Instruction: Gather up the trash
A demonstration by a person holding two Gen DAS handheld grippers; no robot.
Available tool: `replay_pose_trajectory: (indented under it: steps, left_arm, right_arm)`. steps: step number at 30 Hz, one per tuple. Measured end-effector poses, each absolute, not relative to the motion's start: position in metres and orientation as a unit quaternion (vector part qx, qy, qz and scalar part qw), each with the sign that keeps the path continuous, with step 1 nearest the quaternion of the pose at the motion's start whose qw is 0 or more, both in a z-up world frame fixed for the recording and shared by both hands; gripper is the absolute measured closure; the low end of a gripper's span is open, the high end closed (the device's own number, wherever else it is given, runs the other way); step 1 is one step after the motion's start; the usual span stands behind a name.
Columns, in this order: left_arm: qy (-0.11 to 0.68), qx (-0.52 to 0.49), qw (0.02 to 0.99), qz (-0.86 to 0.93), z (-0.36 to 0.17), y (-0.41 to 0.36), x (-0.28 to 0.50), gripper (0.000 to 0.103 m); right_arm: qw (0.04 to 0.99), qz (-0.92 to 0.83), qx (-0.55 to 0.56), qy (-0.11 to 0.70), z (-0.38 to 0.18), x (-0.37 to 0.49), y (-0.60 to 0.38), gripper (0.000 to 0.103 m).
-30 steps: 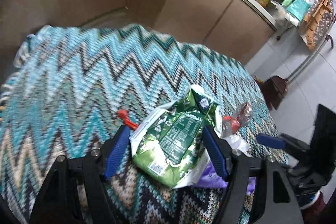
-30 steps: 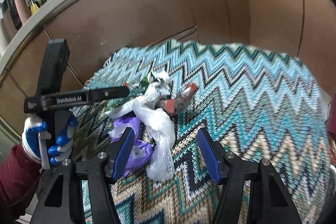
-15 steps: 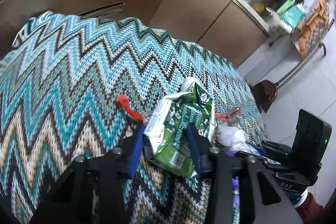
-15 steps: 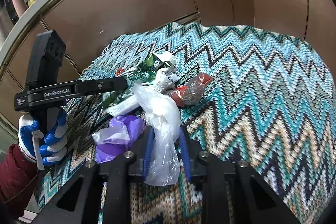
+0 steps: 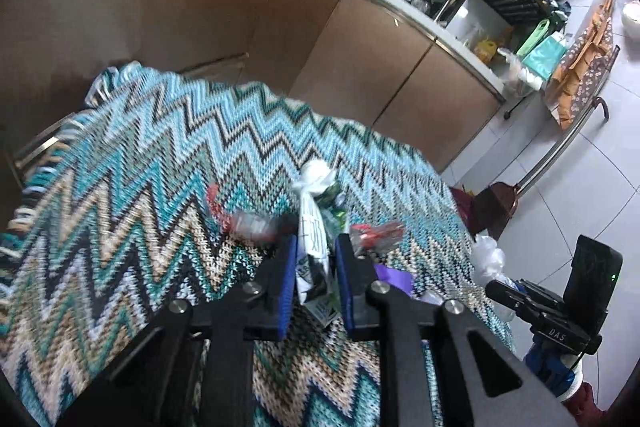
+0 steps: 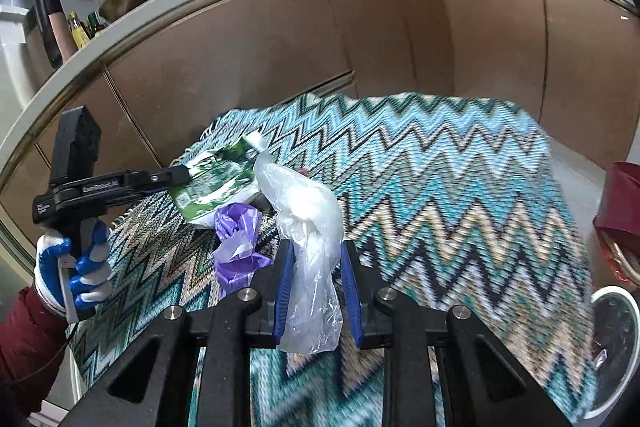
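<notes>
My left gripper (image 5: 316,255) is shut on a green snack wrapper (image 5: 314,227) and holds it edge-on above the zigzag-patterned table cloth (image 5: 140,187); the wrapper also shows in the right wrist view (image 6: 216,183). My right gripper (image 6: 316,259) is shut on a clear plastic bag (image 6: 308,223) lifted off the cloth. A crumpled purple bag (image 6: 238,243) lies on the cloth between the two grippers. A red and clear wrapper (image 5: 376,233) and a red-ended clear wrapper (image 5: 240,219) lie beside the left fingers.
Brown kitchen cabinets (image 6: 280,47) stand behind the table. A white bin with a dark liner (image 6: 612,343) sits at the lower right of the right wrist view, by a red object (image 6: 620,203). A dustpan (image 5: 496,207) stands on the tiled floor beyond the table's edge.
Both grippers closed from open, the left on the green wrapper and the right on the clear bag. Both have since lifted their items off the cloth and swung, with the views blurred.
</notes>
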State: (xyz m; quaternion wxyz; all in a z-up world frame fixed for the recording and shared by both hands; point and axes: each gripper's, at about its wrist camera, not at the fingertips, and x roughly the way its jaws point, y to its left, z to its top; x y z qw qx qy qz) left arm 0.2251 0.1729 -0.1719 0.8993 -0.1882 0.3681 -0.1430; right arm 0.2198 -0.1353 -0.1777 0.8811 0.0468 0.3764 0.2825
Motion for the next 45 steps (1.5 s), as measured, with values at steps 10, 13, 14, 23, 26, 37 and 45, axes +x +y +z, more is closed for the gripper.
replay_pose_trajectory:
  steps: [10, 13, 14, 23, 26, 37, 45]
  left_arm:
    - [0.317, -0.18, 0.92, -0.147, -0.112, 0.162, 0.182, 0.092]
    - [0.309, -0.183, 0.92, -0.154, -0.101, 0.156, 0.172, 0.103]
    - [0.308, -0.184, 0.92, -0.157, -0.098, 0.154, 0.169, 0.103]
    - [0.35, -0.132, 0.915, -0.151, -0.111, 0.129, 0.151, 0.1]
    - [0.386, -0.142, 0.9, -0.142, -0.134, 0.131, 0.146, 0.077]
    - [0.493, -0.227, 0.832, -0.111, -0.217, 0.147, 0.129, 0.04]
    - [0.478, -0.266, 0.826, -0.138, -0.219, 0.135, 0.128, 0.073]
  right_arm:
    - [0.899, 0.261, 0.083, 0.342, -0.158, 0.176, -0.186, 0.081]
    - [0.902, 0.256, 0.087, 0.337, -0.157, 0.166, -0.195, 0.081]
    - [0.903, 0.255, 0.089, 0.336, -0.156, 0.165, -0.197, 0.081]
    - [0.901, 0.247, 0.108, 0.339, -0.162, 0.146, -0.21, 0.081]
    - [0.9, 0.244, 0.113, 0.342, -0.164, 0.144, -0.213, 0.081]
    - [0.897, 0.25, 0.111, 0.348, -0.17, 0.146, -0.206, 0.081]
    - [0.897, 0.242, 0.118, 0.352, -0.174, 0.148, -0.212, 0.08]
